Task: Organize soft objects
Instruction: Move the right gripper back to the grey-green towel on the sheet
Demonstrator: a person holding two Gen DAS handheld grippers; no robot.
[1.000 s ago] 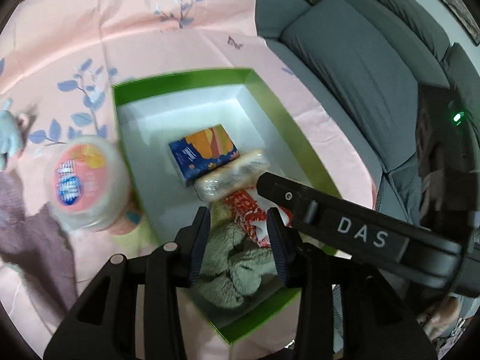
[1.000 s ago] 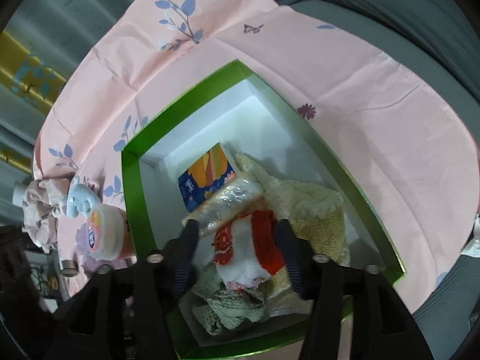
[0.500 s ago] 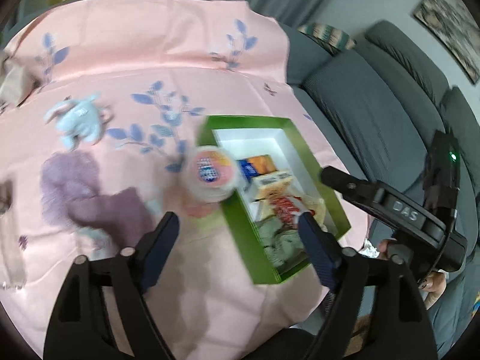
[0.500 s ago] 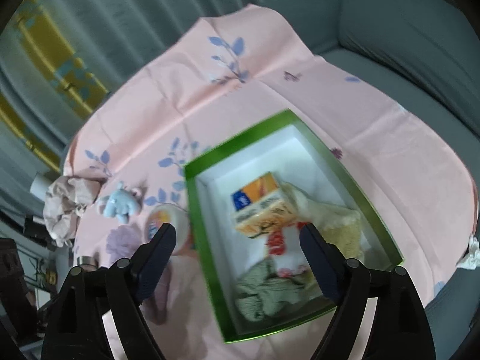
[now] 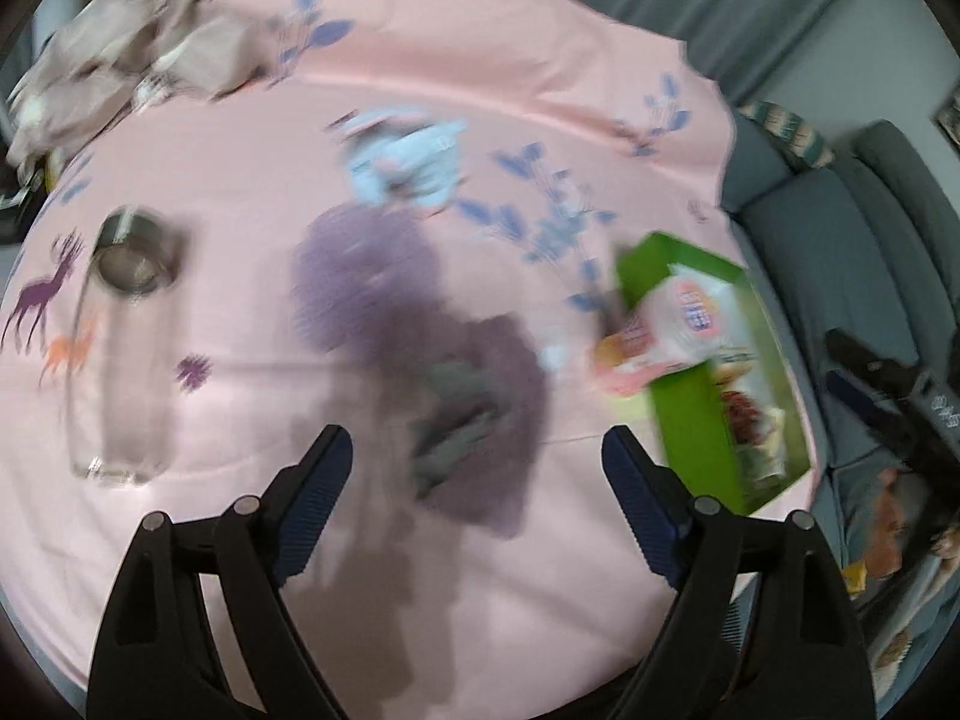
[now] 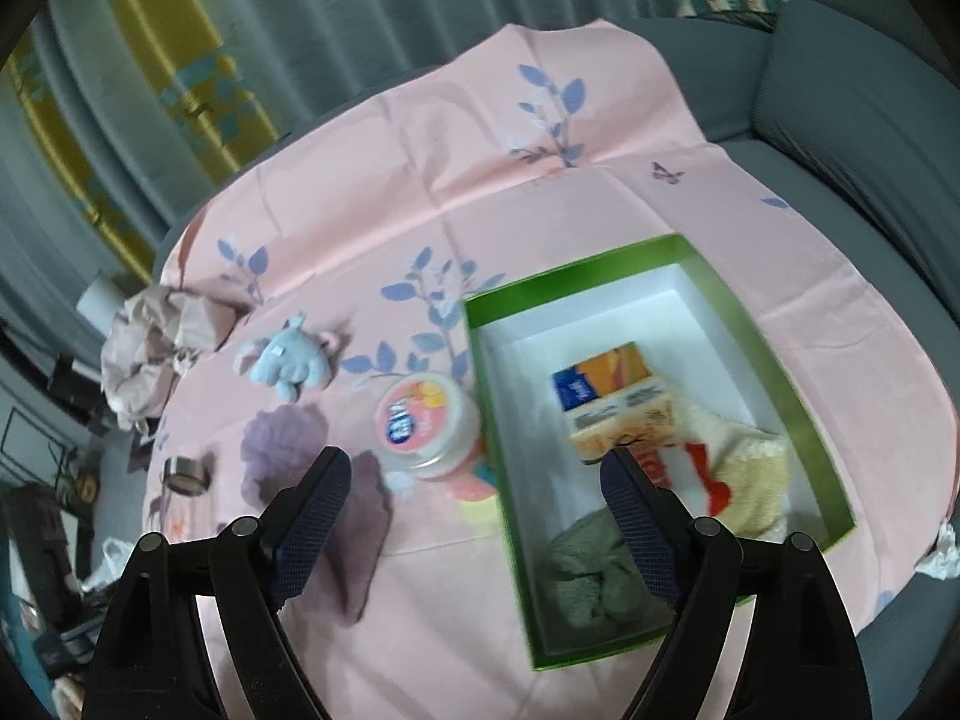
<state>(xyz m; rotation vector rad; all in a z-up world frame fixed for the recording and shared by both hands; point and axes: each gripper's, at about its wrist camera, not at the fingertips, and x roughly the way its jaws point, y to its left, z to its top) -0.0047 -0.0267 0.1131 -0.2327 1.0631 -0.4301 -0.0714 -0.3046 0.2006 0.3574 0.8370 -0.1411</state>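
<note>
Both grippers are hanging spread wide and holding nothing above a desk draped in a pink cloth printed with blue leaves. In the left wrist view, badly blurred, the left gripper is hovering over a purple garment lying crumpled at the centre of the frame, with a grey piece resting on it. A pale blue plush toy is lying just above the garment, and a clear glass bottle with a metal cap is lying on its side at the left. In the right wrist view, the right gripper is hovering between the purple garment at lower left and a green box at the right. Sitting inside the box are a blue-and-orange packet, a wrapped pale block, a red-and-white cloth, a cream knit and an olive knit. A round pink-lidded tub is standing just beside the box's left wall. The blue plush toy is lying left of centre, and a beige crumpled cloth is sitting at the desk's left edge.
</note>
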